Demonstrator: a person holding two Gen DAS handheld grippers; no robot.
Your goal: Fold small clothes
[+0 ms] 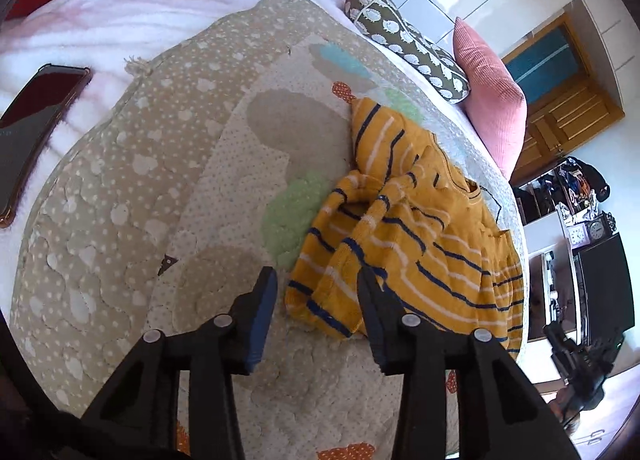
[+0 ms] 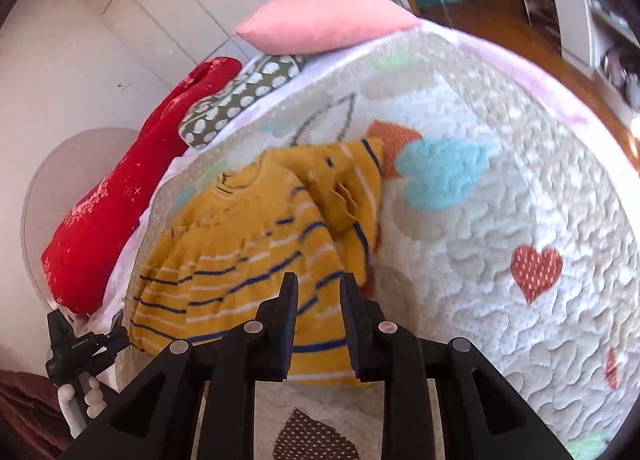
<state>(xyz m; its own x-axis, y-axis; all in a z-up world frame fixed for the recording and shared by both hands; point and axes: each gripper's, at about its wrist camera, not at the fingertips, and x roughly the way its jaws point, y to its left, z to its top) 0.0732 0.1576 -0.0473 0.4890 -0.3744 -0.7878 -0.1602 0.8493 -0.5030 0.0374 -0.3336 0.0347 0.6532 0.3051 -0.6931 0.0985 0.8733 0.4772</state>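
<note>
Striped sweater (image 1: 404,227) lies crumpled on the quilt (image 1: 120,187), sleeve apparently folded; folding barely begun. Left gripper (image 1: 316,300): jaws wide, empty. Right gripper (image 2: 318,308): jaws narrow, empty.

Our left gripper (image 1: 316,280) hangs low with its jaws spread wide, while our right gripper (image 2: 318,292) points forward with only a narrow gap between its fingers (image 2: 289,324), nothing clamped between them.

Bed (image 1: 60,39) with patchwork quilt (image 1: 120,187), striped mustard garment (image 1: 420,227), phone (image 1: 36,131), pink cushion (image 1: 492,91).
</note>
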